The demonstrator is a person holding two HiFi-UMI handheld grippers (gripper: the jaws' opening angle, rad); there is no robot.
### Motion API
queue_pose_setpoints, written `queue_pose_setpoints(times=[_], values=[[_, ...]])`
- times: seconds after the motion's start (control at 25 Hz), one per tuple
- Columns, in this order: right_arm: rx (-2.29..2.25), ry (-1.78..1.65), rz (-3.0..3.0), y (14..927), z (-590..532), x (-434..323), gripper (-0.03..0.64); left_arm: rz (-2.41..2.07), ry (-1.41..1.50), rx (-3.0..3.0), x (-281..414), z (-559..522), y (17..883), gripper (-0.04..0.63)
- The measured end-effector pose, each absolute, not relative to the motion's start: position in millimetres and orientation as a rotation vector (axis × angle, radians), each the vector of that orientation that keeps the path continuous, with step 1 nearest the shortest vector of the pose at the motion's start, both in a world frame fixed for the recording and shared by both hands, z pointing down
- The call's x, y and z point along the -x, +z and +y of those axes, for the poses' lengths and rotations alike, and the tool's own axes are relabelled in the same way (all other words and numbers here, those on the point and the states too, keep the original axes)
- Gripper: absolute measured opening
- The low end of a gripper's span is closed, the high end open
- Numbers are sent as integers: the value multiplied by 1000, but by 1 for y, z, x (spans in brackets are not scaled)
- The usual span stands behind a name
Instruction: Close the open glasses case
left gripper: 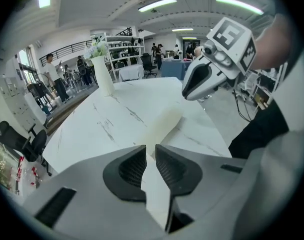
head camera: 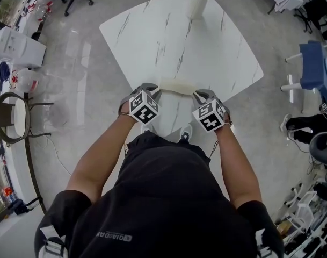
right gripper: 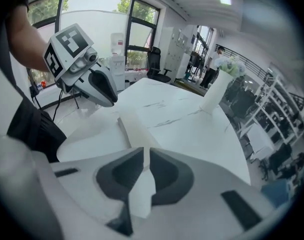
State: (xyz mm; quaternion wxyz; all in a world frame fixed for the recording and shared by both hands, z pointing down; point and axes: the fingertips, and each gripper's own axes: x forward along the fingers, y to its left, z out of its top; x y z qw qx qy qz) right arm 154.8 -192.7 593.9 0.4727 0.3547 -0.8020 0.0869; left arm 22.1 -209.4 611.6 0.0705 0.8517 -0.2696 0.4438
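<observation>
Two ends, two grips: my left claw [head camera: 152, 91] pinches one end of the cream glasses case [head camera: 176, 86], my right claw [head camera: 200, 94] the other, at the near edge of the marble surface [head camera: 179, 31]. The case looks nearly shut; a final squeeze probably remains.

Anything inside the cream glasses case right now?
Cannot tell. Only the outer shell of the cream glasses case shows on the white marble table; its interior is covered, with left gripper and right gripper clamped on its ends.

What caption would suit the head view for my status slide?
Left gripper and right gripper clamp opposite ends of the cream glasses case on the white marble table.
</observation>
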Motion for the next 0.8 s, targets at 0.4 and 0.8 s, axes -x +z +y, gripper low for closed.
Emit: queue_pose_setpoints(times=[0.4, 0.8], values=[[-1113, 327, -2212, 498, -198, -147, 25, -904, 1018, -2649, -28, -213, 523, 41], [-1336, 497, -2478, 407, -200, -157, 3, -1025, 685, -2708, -24, -223, 425, 9]])
